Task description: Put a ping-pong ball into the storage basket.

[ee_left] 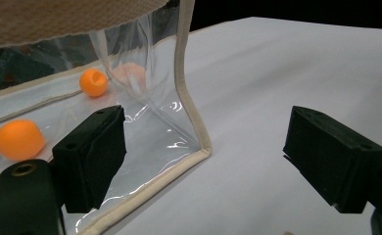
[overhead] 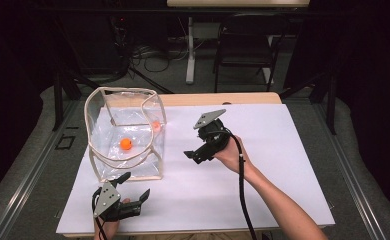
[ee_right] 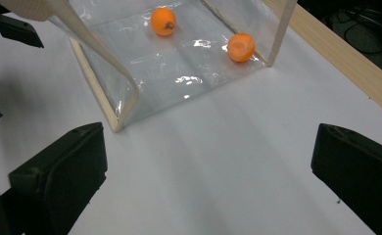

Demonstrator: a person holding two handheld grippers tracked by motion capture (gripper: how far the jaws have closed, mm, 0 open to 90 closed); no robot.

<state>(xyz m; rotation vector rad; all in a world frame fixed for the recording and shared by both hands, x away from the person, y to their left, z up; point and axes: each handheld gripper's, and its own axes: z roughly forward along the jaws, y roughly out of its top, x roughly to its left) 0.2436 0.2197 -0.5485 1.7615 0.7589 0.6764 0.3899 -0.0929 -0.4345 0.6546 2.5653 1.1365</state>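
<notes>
Balls, two of them and both orange, lie inside a clear bag (overhead: 125, 130) with beige trim that stands open on the left part of a white table (overhead: 263, 190). One ball (overhead: 126, 144) rests near the middle of the bag's floor; the other ball (overhead: 156, 125) sits farther back, against the bag's right wall, and looks pale through the plastic in the high view.

In the high view the left gripper (overhead: 135, 187) is low on the table, just in front of the bag's near edge, with its jaws apart and nothing between them. Its own view shows the bag's near corner seam (ee_left: 194, 142) rising between the two jaws, and both balls behind the plastic at left.

The right gripper (overhead: 195, 154) is held in a hand (overhead: 231, 152) above the table to the right of the bag, well apart from it, jaws pointing toward the bag. In the right gripper view its jaws stand wide apart over bare table, empty, with the bag and both balls beyond.
</notes>
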